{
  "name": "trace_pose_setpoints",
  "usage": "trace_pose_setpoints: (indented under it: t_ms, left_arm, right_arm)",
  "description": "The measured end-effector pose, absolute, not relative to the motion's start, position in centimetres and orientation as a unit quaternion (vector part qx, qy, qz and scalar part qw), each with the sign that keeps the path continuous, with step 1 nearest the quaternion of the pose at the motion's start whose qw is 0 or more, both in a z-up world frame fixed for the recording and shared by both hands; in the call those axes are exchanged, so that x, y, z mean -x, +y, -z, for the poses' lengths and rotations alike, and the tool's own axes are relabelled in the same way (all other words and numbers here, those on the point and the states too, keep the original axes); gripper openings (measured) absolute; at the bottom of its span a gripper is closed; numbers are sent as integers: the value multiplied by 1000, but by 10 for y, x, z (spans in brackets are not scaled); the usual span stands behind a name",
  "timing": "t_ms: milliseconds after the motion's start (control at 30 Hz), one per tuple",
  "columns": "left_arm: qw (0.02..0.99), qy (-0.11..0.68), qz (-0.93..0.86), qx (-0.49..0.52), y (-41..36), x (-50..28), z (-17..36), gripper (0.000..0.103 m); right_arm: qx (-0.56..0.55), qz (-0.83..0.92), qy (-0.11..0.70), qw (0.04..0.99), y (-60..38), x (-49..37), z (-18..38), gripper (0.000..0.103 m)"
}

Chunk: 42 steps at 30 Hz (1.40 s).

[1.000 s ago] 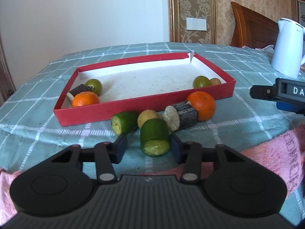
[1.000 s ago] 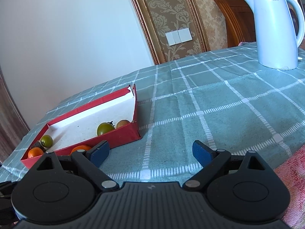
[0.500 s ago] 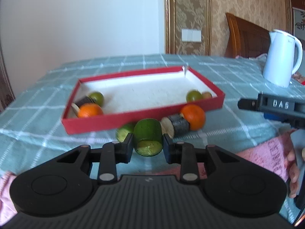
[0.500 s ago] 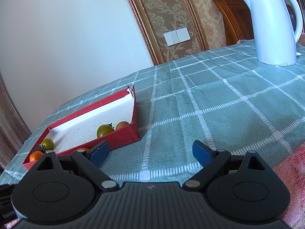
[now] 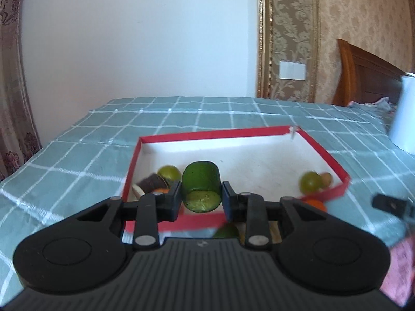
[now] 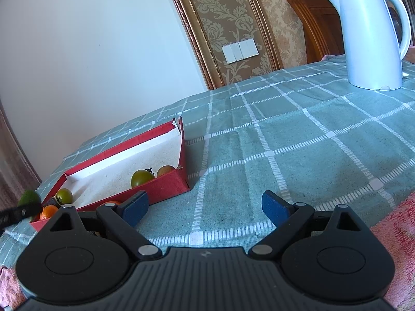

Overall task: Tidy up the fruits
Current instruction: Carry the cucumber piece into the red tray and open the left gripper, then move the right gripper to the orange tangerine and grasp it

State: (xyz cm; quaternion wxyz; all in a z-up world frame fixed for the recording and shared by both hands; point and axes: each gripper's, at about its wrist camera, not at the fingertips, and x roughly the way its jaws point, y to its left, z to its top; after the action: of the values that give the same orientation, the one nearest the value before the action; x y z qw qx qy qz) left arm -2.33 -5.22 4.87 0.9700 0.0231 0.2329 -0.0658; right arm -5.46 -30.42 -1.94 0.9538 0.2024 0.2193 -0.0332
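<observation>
My left tongs (image 5: 201, 199) are clamped on the short green cylinder of cut fruit with a pale flat end (image 5: 201, 187), one pad pressed to each curved side. The piece is lifted off the bench (image 5: 77, 160), which is covered in a teal checked cloth. Its long axis runs away from me, along the line of the fingers, with the cut face turned toward me. It hangs just above the near wall of the shallow red cardboard box with a white floor (image 5: 319, 153). The open floor lies straight ahead and a little below, so I judge the coming move to be a short carry forward over that wall and then a release.

Inside the box, at the near left corner, sit a small round green fruit (image 5: 169, 172), a dark stubby piece (image 5: 150, 182) and a sliver of orange; another green fruit (image 5: 310, 181) and a brownish one rest at the near right. The middle is bare, so I would aim there.

My right tongs (image 6: 205, 207) gape wide with nothing between their blue pads, held over the cloth right of the box, well apart from the fruit. A white electric kettle (image 6: 373, 33) stands far right. The left hand is plainly the nearer one for this drop
</observation>
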Motion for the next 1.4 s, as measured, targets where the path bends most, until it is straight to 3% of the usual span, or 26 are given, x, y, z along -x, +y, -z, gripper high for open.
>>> trace_pose_setpoints:
  t_ms: [367, 400, 500, 533, 867, 1400]
  left_arm:
    - [960, 272, 57, -8, -45, -25, -32, 31]
    - [961, 270, 55, -10, -45, -24, -31, 40]
    - [965, 259, 40, -10, -43, -20, -33, 87]
    - [969, 245, 32, -10, -41, -14, -35, 90]
    - [976, 218, -10, -5, 9, 33, -30, 92]
    - [969, 240, -13, 52, 50, 36, -7, 96]
  right_arm:
    - [-205, 34, 223, 952, -305, 53, 20, 95]
    - [-205, 34, 224, 952, -305, 53, 20, 95]
    - [-205, 34, 227, 952, -305, 52, 20, 95]
    - [-205, 34, 228, 951, -305, 52, 20, 95]
    - [-188, 23, 220, 957, -300, 54, 18, 95]
    - [-26, -51, 260, 964, -233, 38, 10, 95]
